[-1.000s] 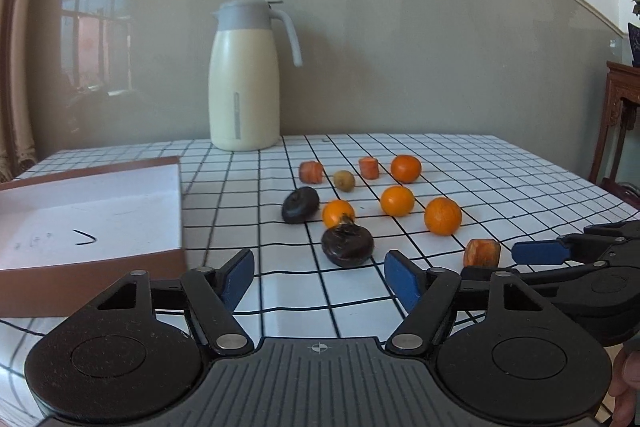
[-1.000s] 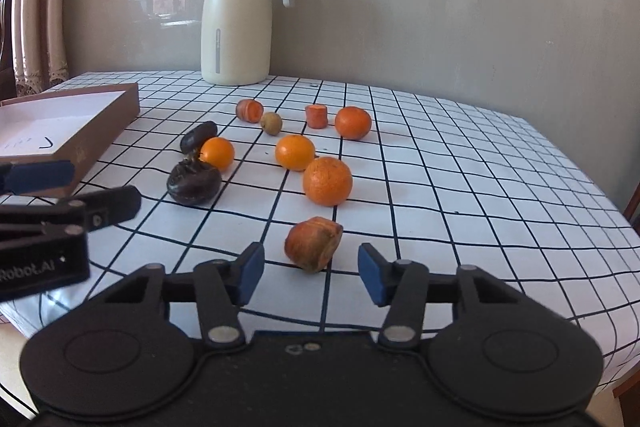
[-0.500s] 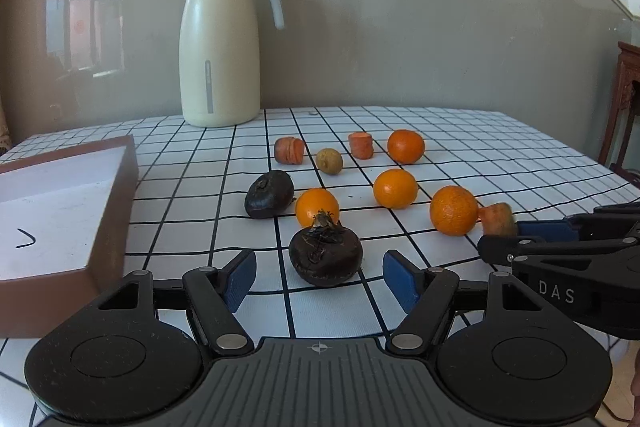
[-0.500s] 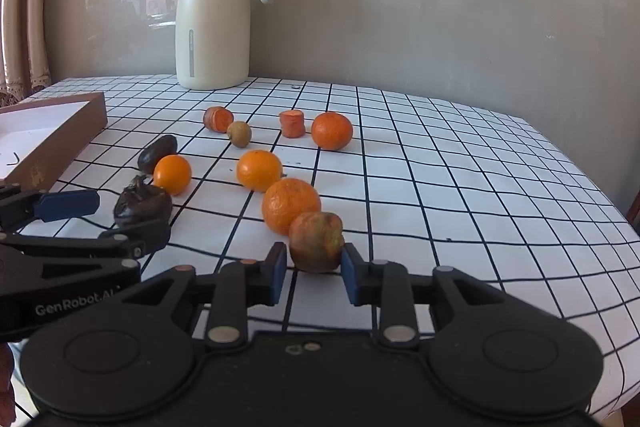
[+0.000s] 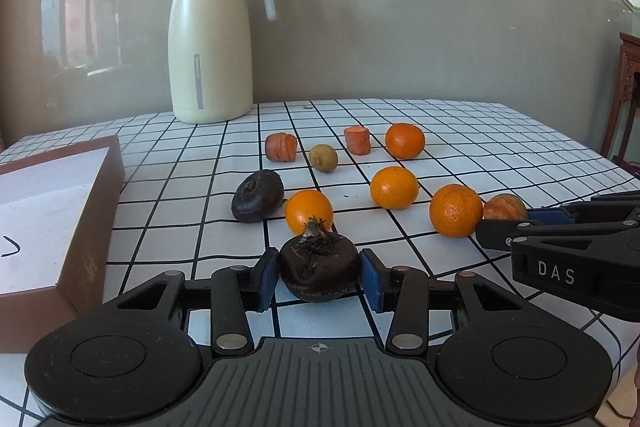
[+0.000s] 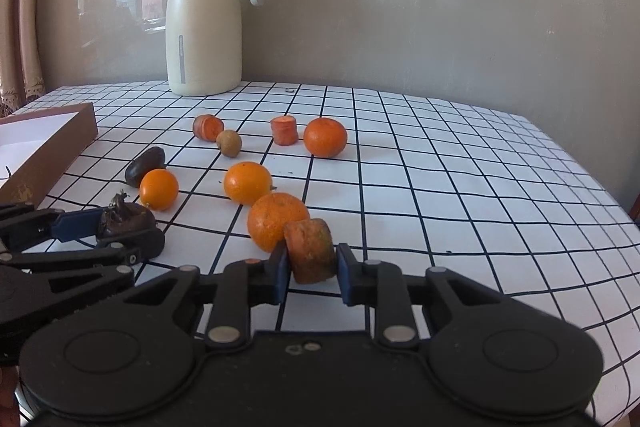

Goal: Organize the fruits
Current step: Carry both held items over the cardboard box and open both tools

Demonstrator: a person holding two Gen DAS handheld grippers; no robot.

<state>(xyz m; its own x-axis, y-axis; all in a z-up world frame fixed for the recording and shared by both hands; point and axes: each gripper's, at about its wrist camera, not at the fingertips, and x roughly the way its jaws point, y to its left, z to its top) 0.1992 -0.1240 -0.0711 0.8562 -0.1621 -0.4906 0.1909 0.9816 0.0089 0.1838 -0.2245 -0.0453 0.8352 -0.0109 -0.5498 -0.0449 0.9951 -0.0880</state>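
Low in the centre of the left wrist view, the left gripper [image 5: 319, 275] has just been closing, and its blue-padded fingers [image 5: 267, 277] now press both sides of a dark brown, wrinkled round fruit with a dried stem tuft [image 5: 318, 266], which sits on the white desk with a black grid pattern [image 5: 480, 143]. Just behind that fruit lies a small smooth orange [image 5: 308, 211], and to the upper left of it a second dark brown fruit [image 5: 258, 195]. At the left edge stands a brown cardboard box with a white inside [image 5: 60, 227]. At the lower centre of the right wrist view, the right gripper [image 6: 310, 269] is clamped on a stubby orange-brown carrot chunk [image 6: 310, 250]; its jaws have closed as far as the chunk allows. A rough-skinned orange [image 6: 272, 221] sits right behind the chunk, touching or nearly touching it. Further up the frame lie two more oranges [image 6: 247, 183] [image 6: 325, 137], two cut carrot pieces [image 6: 207, 127] [image 6: 284, 130] and a small tan round fruit [image 6: 229, 143]. A cream jug with a grey lid and handle [image 6: 204, 19] stands at the back of the desk, against the grey wall [image 6: 440, 7], in the upper left of the frame.
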